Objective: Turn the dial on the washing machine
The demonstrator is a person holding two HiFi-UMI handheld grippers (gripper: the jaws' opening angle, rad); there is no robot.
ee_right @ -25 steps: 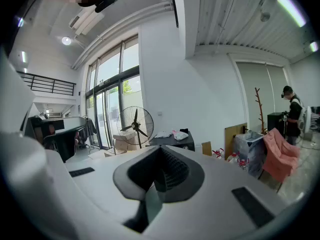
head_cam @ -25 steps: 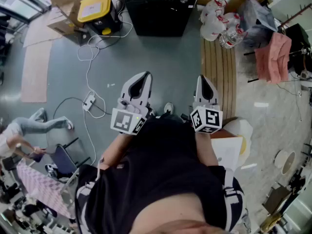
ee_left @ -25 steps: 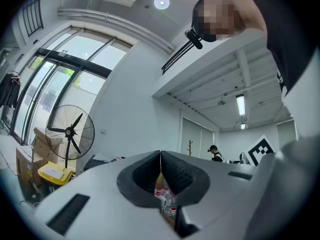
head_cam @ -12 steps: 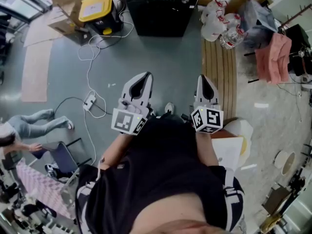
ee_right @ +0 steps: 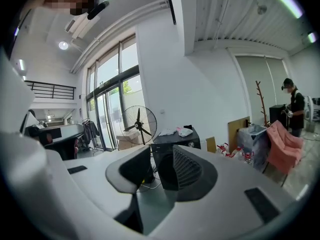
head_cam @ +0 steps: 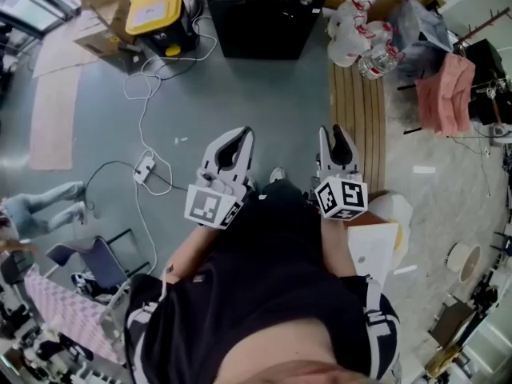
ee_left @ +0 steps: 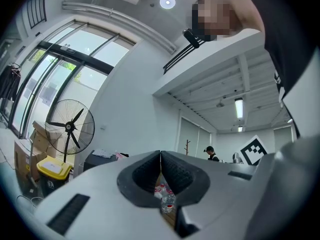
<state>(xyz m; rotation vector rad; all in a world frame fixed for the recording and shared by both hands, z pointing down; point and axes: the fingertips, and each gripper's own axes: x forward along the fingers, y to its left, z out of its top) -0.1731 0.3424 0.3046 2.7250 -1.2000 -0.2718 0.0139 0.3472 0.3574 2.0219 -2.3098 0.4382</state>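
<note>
The washing machine [head_cam: 264, 14] is a black box against the far wall, a few steps ahead across the grey floor. Its small dial [head_cam: 305, 0] sits near its top right corner. In the right gripper view the machine [ee_right: 162, 159] shows through the gap between the jaws, with the dial [ee_right: 191, 144] just above the right jaw. My left gripper [head_cam: 238, 134] is held in front of my waist, shut, with its pads [ee_left: 160, 156] meeting on nothing. My right gripper [head_cam: 336, 133] hangs level beside it; its jaws are opening and nothing is between them [ee_right: 161, 156].
A yellow-lidded box [head_cam: 156, 10] stands left of the machine. White cables [head_cam: 144, 102] and a power strip [head_cam: 146, 166] trail over the floor. A wooden strip [head_cam: 360, 110], water bottles [head_cam: 360, 46] and pink cloth [head_cam: 452, 90] lie right. A fan [ee_right: 138, 125] stands by the windows. A person [head_cam: 40, 206] is far left.
The right gripper's jaws have parted from shut. Both grippers sit slightly lower in the head view. The person at the left has moved further toward the left edge.
</note>
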